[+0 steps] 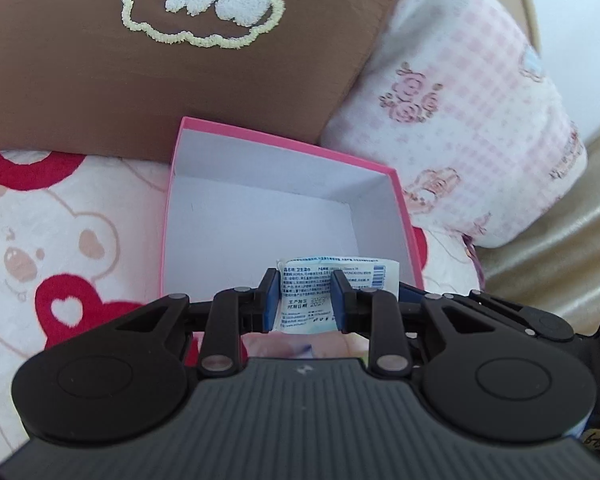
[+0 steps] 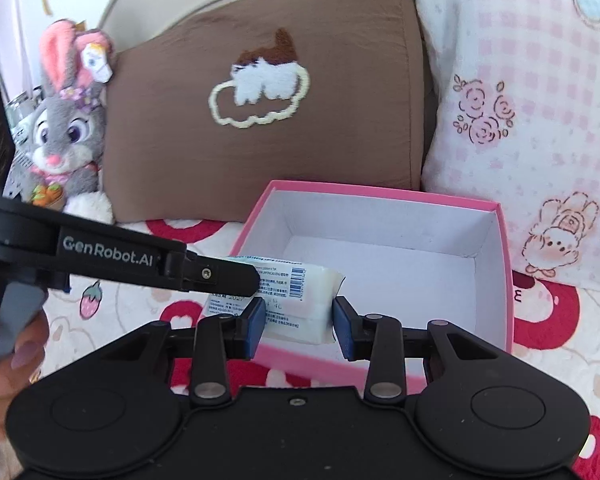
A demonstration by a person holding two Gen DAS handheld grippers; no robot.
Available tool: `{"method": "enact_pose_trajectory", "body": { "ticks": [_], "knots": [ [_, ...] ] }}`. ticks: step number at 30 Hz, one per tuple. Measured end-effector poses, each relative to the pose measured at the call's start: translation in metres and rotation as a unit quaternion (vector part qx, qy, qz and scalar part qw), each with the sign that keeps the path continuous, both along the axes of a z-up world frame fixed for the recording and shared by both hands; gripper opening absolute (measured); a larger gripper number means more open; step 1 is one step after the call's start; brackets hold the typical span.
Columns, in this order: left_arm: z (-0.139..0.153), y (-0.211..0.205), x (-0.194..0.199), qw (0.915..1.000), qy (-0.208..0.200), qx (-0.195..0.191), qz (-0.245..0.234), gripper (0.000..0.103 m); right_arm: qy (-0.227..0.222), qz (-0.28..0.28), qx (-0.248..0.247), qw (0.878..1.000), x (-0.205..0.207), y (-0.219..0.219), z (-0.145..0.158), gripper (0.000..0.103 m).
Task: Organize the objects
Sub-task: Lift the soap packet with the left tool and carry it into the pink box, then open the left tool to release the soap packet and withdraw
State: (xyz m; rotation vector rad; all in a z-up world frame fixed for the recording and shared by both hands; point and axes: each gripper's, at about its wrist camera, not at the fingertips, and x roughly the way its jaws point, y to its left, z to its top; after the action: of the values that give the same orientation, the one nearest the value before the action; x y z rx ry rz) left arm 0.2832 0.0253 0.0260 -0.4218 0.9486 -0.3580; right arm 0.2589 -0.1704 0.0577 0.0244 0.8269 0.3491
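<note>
A white pack of wet wipes [image 1: 340,274] with a printed label is held by both grippers at once. My left gripper [image 1: 306,300] is shut on one end of it, blue pads pressing its sides. The right gripper [image 2: 299,322] is shut on the other end of the same pack [image 2: 300,280]. In the right wrist view the left gripper [image 2: 248,280] reaches in from the left over the pack. The pack hangs above the near edge of an open pink box [image 1: 284,142] with a white inside [image 2: 496,240], which has nothing in it.
The box sits on a plush blanket [image 1: 60,240] with red hearts and bears. Behind it lean a brown pillow [image 2: 260,40] and a pink checked pillow [image 2: 520,80]. A grey rabbit plush [image 2: 66,128] sits far left. A person's hand [image 2: 4,364] holds the left gripper's handle.
</note>
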Motion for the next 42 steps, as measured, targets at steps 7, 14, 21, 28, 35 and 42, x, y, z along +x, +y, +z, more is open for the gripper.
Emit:
{"method": "enact_pose_trajectory", "body": {
  "ticks": [7, 14, 21, 28, 35, 42],
  "knots": [
    [-0.034, -0.017, 0.052, 0.9991, 0.024, 0.028, 0.020, 0.026, 0.049, -0.015, 0.003, 0.999, 0.059, -0.005, -0.032, 0.042],
    [-0.068, -0.024, 0.087, 0.9951, 0.057, 0.073, 0.033, 0.026, 0.099, -0.021, 0.014, 0.995, 0.100, 0.000, -0.071, 0.042],
    [-0.086, -0.032, 0.109, 0.9885, 0.063, 0.134, 0.033, 0.026, 0.131, -0.020, 0.037, 0.991, 0.129, 0.006, -0.098, 0.042],
    [-0.091, -0.045, 0.115, 0.9846, 0.062, 0.162, 0.023, 0.026, 0.140, -0.007, 0.040, 0.989, 0.138, -0.004, -0.114, 0.041],
    [-0.103, -0.055, 0.113, 0.9833, 0.069, 0.166, 0.029, 0.025, 0.149, 0.003, 0.004, 0.989, 0.135, -0.003, -0.124, 0.036],
    [-0.113, -0.056, 0.115, 0.9822, 0.071, 0.169, 0.040, 0.024, 0.158, 0.001, -0.011, 0.987, 0.134, 0.003, -0.132, 0.031]
  ]
}}
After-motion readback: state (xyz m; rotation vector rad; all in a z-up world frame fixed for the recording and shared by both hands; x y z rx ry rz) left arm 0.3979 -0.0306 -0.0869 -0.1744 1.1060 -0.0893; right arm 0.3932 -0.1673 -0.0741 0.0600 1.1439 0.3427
